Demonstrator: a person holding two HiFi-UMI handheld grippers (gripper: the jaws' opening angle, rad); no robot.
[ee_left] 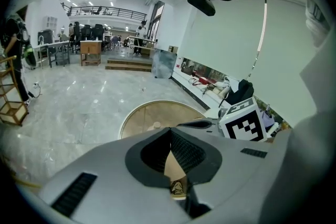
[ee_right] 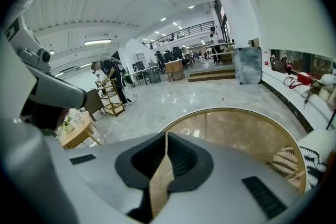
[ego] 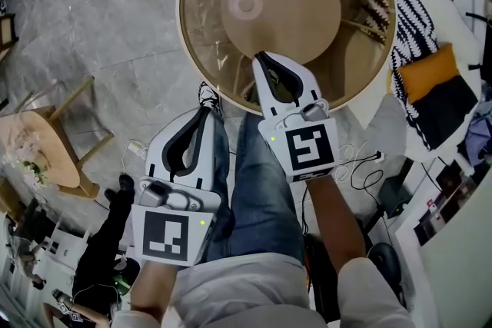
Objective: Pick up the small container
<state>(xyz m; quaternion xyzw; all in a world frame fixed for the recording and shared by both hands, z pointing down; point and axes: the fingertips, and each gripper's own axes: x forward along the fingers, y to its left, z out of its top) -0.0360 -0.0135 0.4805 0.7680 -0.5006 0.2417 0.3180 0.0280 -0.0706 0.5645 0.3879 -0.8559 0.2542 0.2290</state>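
Note:
The small container (ego: pixel 246 5) is a pale round thing on the round glass table (ego: pixel 201 50), over the tan disc under the glass. My right gripper (ego: pixel 259 55) hangs over the table's near rim, a little short of the container, its jaws shut with nothing between them. My left gripper (ego: pixel 207 108) is lower and to the left, off the table over the floor, also shut and empty. From the left gripper view the container (ee_left: pixel 156 125) shows small on the table beyond the shut left gripper (ee_left: pixel 170 131). In the right gripper view the right gripper (ee_right: pixel 167 135) is closed above the glass.
A person's jeans-clad legs (ego: pixel 254 188) lie between the grippers. A wooden side table (ego: pixel 38 150) stands at the left. A striped throw (ego: pixel 415 27) and an orange cushion (ego: pixel 434 69) lie to the right, with cables (ego: pixel 361 165) on the floor. A woven item (ego: pixel 373 0) shows under the glass.

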